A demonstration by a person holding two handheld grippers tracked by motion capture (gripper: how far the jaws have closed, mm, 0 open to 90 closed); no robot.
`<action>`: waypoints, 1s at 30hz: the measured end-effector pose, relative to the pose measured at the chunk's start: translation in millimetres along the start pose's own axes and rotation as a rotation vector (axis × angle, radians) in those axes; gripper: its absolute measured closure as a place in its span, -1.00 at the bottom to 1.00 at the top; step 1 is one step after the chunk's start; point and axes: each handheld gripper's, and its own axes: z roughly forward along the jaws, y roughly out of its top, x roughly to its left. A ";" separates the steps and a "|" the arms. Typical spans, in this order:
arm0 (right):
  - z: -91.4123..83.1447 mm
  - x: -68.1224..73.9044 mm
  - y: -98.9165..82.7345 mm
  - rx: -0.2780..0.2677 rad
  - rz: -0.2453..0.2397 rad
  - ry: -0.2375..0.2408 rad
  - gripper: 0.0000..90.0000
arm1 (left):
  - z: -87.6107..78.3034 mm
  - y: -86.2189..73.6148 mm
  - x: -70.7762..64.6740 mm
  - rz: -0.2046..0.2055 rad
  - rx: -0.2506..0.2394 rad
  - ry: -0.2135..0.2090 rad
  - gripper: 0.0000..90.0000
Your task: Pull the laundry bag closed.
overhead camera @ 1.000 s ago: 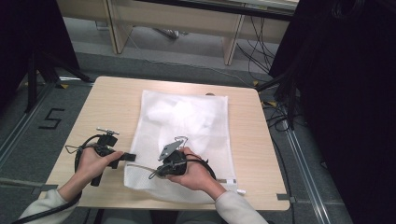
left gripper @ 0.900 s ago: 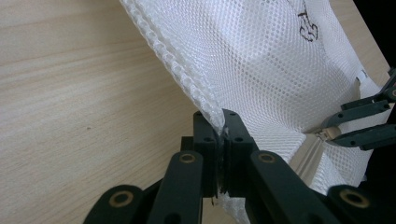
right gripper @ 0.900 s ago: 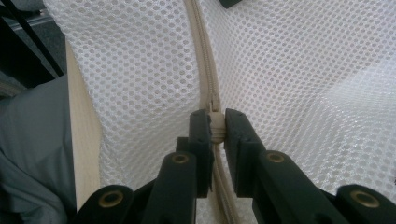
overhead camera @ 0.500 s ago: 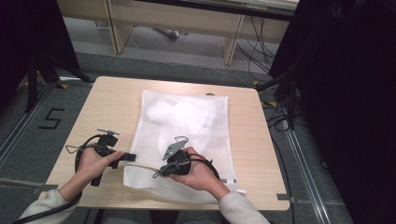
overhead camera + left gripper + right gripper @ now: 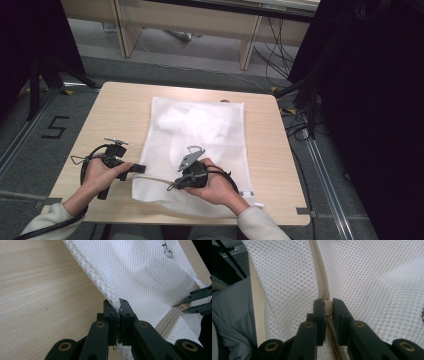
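The left gripper [image 5: 117, 312] pinches the mesh bag's [image 5: 200, 130] lower-left edge; the right gripper [image 5: 327, 307] clamps the zipper pull [image 5: 327, 307]. The zipper [image 5: 319, 270] ahead looks closed; how much remains is unclear.

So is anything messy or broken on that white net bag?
Nothing looks broken or spilled. The white mesh zip bag lies on the light wooden table. Its near edge is lifted because the left claw pinches its corner seam and the right claw grips the beige zipper slider.
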 end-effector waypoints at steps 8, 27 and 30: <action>-3.6 -1.0 -2.7 -0.011 0.012 -0.002 0.83 | -0.1 0.0 0.3 0.002 -0.001 0.004 0.90; -9.7 -4.2 -7.7 -0.004 0.022 -0.003 0.83 | 0.6 -0.4 2.5 -0.008 -0.003 -0.006 0.90; -11.0 -5.0 -8.9 -0.002 0.022 -0.008 0.83 | 0.6 -0.2 1.9 -0.004 -0.003 -0.005 0.90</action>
